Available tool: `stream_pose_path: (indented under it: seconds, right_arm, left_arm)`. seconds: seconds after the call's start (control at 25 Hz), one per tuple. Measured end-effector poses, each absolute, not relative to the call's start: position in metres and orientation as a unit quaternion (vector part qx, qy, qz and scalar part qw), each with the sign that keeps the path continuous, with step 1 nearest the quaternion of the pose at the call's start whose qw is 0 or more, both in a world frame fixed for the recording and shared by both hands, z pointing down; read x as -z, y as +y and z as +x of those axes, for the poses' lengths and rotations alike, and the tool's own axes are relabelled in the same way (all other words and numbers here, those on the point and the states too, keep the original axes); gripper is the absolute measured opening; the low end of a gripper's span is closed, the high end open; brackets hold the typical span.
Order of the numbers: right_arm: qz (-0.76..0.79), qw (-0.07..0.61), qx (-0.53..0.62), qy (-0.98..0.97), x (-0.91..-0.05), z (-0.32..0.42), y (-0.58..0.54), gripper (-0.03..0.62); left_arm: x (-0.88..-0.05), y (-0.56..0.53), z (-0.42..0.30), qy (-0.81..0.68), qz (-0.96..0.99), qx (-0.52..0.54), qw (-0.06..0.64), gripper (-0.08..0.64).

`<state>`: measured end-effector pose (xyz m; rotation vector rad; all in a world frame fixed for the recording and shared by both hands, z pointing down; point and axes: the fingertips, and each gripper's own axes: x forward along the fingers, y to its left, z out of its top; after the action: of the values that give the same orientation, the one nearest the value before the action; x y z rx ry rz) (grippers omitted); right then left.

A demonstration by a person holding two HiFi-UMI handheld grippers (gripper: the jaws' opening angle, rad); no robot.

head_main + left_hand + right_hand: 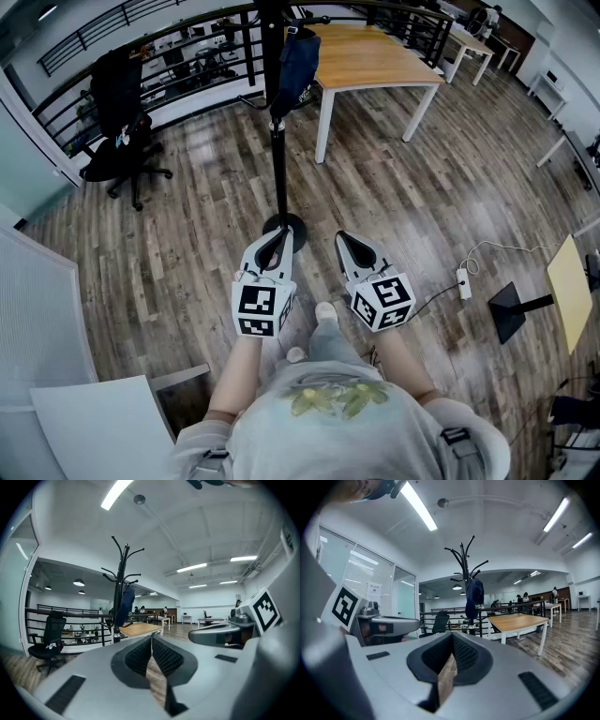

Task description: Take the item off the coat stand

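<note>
At this moment I was only at the approach, and the taking off was not yet begun. The left gripper (277,236) and the right gripper (345,242) were both held low in front of the person's body. In each gripper view the two jaws were pressed together with nothing between them.

The dark blue item (297,59) (a cap, I think, but I could not be sure) hung high on the coat stand (278,159), close to the pole. It was well apart from both grippers. In the right gripper view it (474,597) hung under the curved hooks, a little right of the pole.

In my judgement the next move called for three things: to lift one gripper up to the height of the hooks, to spread its jaws, and to close them on the hanging cloth. After that the item must go up and off the hook, not be pulled straight out, or the stand could tip.

The floor (187,234) was of dark wood planks, and the round base of the stand was on it just ahead of the grippers. Behind the stand were a wooden table (370,56) with white legs, a black railing (187,37) and a black office chair (122,122). At the right, a white power strip (463,283) with its cable lay on the floor.
</note>
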<state>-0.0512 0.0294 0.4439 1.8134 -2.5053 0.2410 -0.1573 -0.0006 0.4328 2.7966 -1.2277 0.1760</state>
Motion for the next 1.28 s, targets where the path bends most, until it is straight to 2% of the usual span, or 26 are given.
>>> stream_pose_path:
  seconds: [1.28]
  right_arm:
    - [0.556, -0.009, -0.067, -0.828, -0.433, 0.046, -0.105, 0.009]
  left_arm:
    - [-0.415, -0.121, -0.069, -0.44, 0.895, -0.071, 0.008, 0.023]
